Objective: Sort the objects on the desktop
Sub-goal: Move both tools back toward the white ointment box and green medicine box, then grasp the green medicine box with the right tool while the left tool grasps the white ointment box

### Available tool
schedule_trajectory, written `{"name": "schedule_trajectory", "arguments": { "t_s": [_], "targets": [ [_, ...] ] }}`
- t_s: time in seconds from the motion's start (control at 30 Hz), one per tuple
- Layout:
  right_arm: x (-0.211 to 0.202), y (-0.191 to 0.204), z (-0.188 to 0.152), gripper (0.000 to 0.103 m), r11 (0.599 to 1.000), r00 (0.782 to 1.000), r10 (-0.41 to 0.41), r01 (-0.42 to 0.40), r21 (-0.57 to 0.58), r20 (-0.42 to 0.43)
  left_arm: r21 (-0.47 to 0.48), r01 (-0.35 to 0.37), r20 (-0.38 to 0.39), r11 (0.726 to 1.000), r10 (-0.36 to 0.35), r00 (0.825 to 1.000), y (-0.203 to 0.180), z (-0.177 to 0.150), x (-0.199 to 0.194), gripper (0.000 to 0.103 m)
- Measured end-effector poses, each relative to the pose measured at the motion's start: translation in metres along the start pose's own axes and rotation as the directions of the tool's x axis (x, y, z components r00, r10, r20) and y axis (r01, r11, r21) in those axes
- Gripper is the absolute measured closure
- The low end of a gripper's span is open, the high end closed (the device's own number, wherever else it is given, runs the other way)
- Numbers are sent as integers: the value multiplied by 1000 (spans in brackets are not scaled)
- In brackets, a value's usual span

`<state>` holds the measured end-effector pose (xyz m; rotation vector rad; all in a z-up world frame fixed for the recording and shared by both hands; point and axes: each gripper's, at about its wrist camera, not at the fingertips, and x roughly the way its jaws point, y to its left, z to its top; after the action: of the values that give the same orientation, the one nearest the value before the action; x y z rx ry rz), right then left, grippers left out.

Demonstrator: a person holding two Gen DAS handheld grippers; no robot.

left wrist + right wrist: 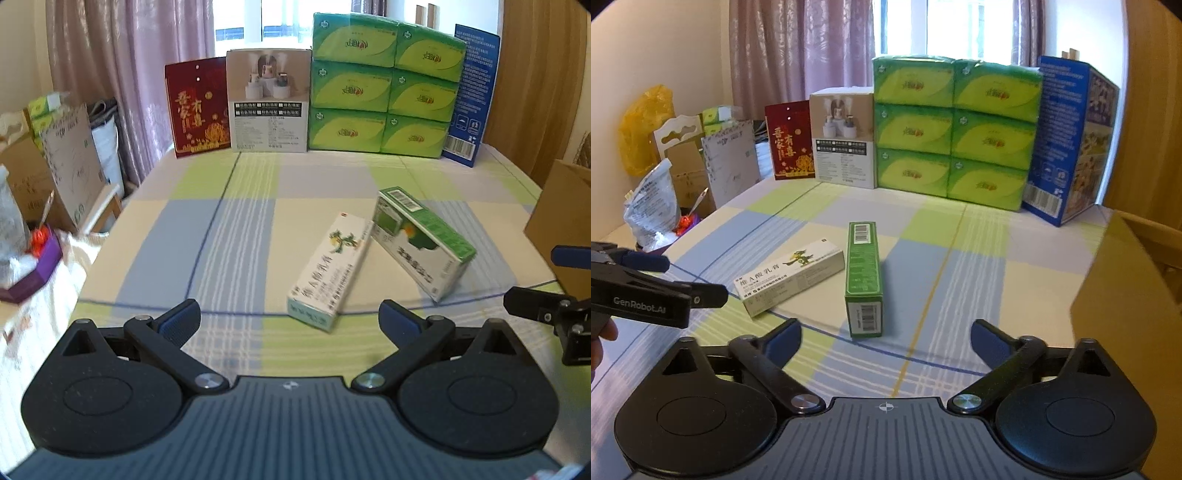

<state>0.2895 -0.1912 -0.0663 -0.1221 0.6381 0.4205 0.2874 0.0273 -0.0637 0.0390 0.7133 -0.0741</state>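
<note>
Two small cartons lie on the checked tablecloth [229, 229]. A white ointment box [327, 269] with a green dragon print lies flat, and a green medicine box [421, 240] stands on its long edge right beside it. In the right wrist view the white ointment box [792, 275] sits left of the green medicine box [864, 277]. My left gripper [290, 319] is open, hovering just short of the white box's near end. My right gripper [886, 338] is open too, with the green box straight ahead and nothing between the fingers. The left gripper [646, 280] shows at that view's left edge.
Along the far edge stand a red card box [197, 107], a white humidifier box [269, 99], a stack of green tissue packs [384, 85] and a blue box [471, 92]. A brown cardboard box [1134, 280] sits at the right. Bags and cartons [40, 177] crowd the left side.
</note>
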Motion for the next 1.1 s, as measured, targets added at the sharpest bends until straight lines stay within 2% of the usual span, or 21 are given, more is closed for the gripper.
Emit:
{"name": "schedule_trajectory", "arguments": {
  "t_s": [0.13, 0.27, 0.4, 0.53, 0.67, 1.1],
  "targets": [
    [18, -1, -1, 20, 1000, 1000, 9, -9, -4, -17, 21, 10, 15, 1000, -11, 1000, 1, 3, 11, 4],
    [32, 1, -2, 24, 1000, 999, 8, -8, -17, -31, 61, 27, 10, 998, -28, 1000, -1, 5, 27, 14],
    [43, 0, 0, 30, 1000, 999, 13, -14, -20, -36, 93, 56, 18, 994, -58, 998, -5, 7, 38, 16],
    [54, 0, 2, 37, 999, 999, 22, -23, -26, -42, 140, 62, 10, 988, -64, 998, -10, 7, 50, 25],
    [64, -1, 4, 43, 999, 999, 21, -23, -30, -44, 163, 71, 8, 984, -74, 997, -13, 10, 60, 27],
    [89, 1, 10, 60, 998, 998, 42, -44, -44, -49, 140, 93, -20, 986, -91, 996, -14, 12, 74, 40]
  ]
}}
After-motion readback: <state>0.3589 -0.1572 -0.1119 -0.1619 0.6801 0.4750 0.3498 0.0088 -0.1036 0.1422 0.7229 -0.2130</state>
